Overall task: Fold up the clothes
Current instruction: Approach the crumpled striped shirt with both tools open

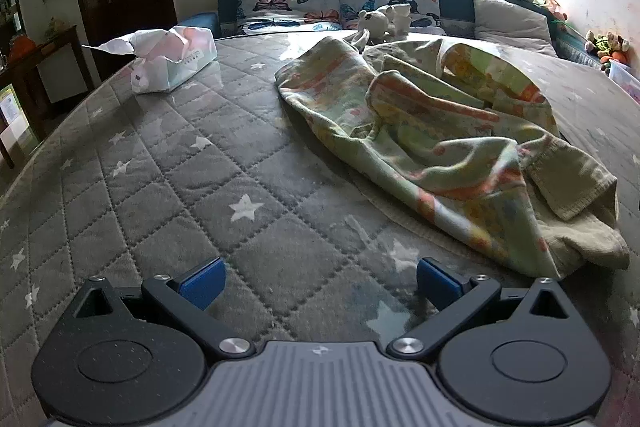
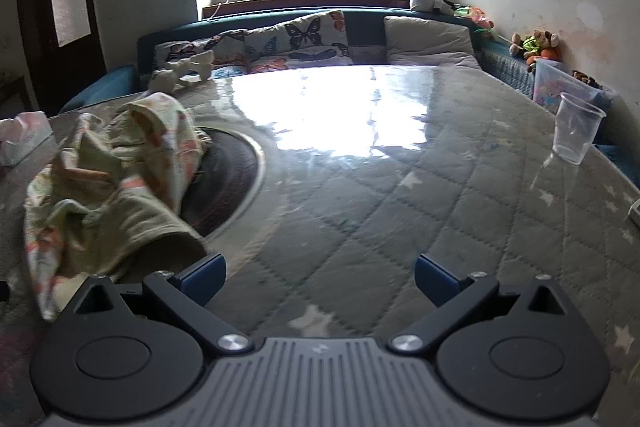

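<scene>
Item one, nearest: our left gripper (image 1: 318, 285), jaws spread wide and holding nothing, over the quilted star-pattern table cover (image 1: 168, 187).

Item two: our right gripper (image 2: 320, 281), jaws likewise apart and empty.

Item three, the task's thing: one crumpled patterned garment (image 1: 432, 139), unfolded, lying in a heap. From the left gripper it sits ahead and to the right, its long axis running from the near right away toward the far centre. From the right gripper the same heap (image 2: 112, 183) lies to the left, its near hem just beside the left finger; we judge the right hand nearer.

Item four: round inset plate (image 2: 236, 179), partly under the cloth.

Item five: tissue pack (image 1: 172, 61), far left, well apart.

Item six: clear plastic cup (image 2: 576, 133), far right, clear of the path.

Item seven, farthest: butterfly cushions (image 1: 332, 7).
</scene>
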